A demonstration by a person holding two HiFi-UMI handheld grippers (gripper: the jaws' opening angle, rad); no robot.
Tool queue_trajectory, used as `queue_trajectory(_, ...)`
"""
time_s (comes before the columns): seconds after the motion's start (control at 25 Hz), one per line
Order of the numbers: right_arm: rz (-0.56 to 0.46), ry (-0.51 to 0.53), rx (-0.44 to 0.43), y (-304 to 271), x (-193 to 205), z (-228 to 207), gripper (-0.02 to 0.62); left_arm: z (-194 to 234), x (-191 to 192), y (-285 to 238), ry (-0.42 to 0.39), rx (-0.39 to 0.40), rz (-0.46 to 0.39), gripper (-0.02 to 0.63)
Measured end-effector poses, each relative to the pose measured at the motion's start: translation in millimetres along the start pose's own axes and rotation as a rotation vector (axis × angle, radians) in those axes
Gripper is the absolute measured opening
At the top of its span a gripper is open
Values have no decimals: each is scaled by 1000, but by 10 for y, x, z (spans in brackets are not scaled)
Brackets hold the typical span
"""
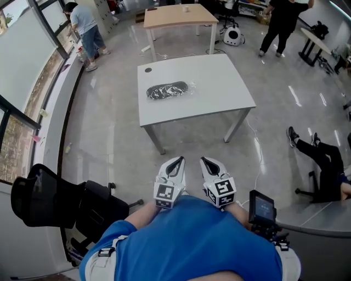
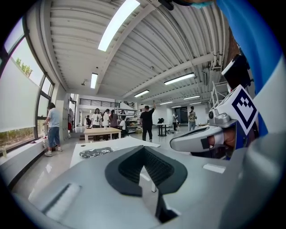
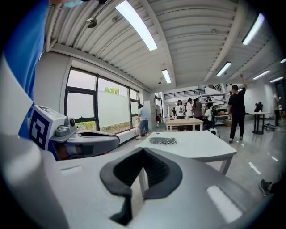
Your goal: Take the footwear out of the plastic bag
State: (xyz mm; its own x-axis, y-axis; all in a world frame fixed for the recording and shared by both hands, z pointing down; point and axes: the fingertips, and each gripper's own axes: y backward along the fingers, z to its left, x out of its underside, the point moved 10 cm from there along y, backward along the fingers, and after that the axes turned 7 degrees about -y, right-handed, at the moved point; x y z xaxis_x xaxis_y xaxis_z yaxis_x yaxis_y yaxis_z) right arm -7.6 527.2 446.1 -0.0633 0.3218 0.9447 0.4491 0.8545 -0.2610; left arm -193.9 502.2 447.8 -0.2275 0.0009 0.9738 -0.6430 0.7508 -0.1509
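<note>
A clear plastic bag with dark footwear inside (image 1: 168,90) lies on the white table (image 1: 219,82), left of its middle. The same bag (image 2: 94,152) shows small and far off in the left gripper view, and the bag (image 3: 163,141) lies on the table (image 3: 201,145) in the right gripper view. Both grippers are held close to my chest, well short of the table. My left gripper (image 1: 178,160) is shut and empty. My right gripper (image 1: 204,161) is shut and empty too, side by side with the left.
A wooden table (image 1: 178,16) stands beyond the white one. People stand at the back left (image 1: 88,30) and back right (image 1: 282,24); another person's legs (image 1: 321,159) lie on the floor at right. A black office chair (image 1: 60,206) is at my left, windows along the left wall.
</note>
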Motion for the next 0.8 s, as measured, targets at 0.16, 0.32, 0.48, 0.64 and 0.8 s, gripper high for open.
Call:
queue_trajectory(0.16, 1, 19, 5, -329, -108, -45, 3, 295, 26, -196, -4, -16, -6, 6)
queue_trajectory(0.32, 8, 26, 4, -588, -195, -61, 3, 511, 74, -299, 8, -21, 2, 6)
queue_trajectory(0.48, 25, 37, -8, -769, -253, -85, 3, 634, 115, -353, 32, -41, 7, 6)
queue_trajectory(0.64, 39, 36, -25, -899, -260, -119, 3, 710, 176, -385, 44, -55, 17, 7)
queue_trajectory(0.8, 42, 44, -58, -1129, -307, -185, 3, 867, 205, -489, 55, -88, 23, 6)
